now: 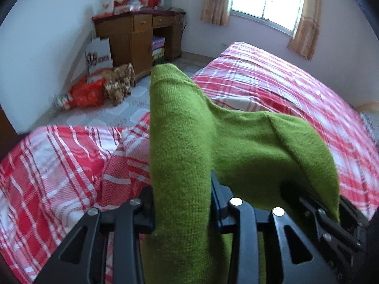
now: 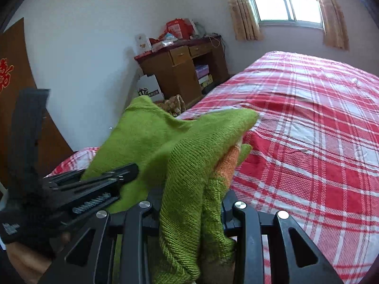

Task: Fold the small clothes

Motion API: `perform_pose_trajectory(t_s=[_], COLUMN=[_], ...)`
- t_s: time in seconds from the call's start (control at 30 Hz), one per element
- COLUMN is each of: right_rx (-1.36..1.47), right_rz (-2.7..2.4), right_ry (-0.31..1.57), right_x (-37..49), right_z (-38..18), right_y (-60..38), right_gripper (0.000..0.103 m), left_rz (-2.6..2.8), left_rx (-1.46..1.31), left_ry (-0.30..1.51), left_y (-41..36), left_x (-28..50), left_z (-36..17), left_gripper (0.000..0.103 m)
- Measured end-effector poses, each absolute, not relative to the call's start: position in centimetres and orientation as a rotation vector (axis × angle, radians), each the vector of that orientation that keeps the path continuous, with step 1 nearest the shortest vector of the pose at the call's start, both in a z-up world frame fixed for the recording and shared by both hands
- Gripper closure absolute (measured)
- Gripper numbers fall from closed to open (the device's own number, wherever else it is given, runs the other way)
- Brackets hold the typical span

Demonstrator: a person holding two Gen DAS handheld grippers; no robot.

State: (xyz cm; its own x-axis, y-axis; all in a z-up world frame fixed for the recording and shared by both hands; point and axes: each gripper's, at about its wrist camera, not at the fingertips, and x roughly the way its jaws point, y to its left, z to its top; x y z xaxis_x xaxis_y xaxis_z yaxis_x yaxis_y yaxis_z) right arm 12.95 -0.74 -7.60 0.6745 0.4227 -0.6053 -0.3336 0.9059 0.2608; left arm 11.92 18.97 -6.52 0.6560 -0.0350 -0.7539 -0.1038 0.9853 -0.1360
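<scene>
Paper bag (image 2: 149, 87) lettering perhaps unreadable, green knit garment (image 1: 182, 156), red wall decoration (image 2: 5, 75)

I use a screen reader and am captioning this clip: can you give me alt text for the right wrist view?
The right claw is shut on a bunched green knit with an orange stripe, held above a bed in red and white plaid. At left the left claw grips the same knit. Behind are a wooden desk and a curtained window.
</scene>
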Motion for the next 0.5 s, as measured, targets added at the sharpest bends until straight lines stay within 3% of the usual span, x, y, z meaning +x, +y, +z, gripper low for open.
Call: perform_pose_trajectory(t_s=[0.2,0.33,0.5], right_rx=[0.173,0.238,0.402], right_rz=[0.450,0.485,0.556], right_ry=[0.749,0.811,0.866], right_x=[15.5,17.8,19.5], right_z=[-8.9,-10.0,-11.8], right_y=[-1.2,-1.8,-3.9], right_gripper=[0.070,0.070,0.067], left_rz=[0.045,0.078,0.093], left_rx=[-0.251,-0.279,-0.245], left_ry=[0.865,0.876,0.865], left_y=[20.0,20.5,19.9], left_x=[12.6,13.3,13.8], left_z=[-7.4,-8.0,-8.3], left_gripper=[0.060,0.044,0.040])
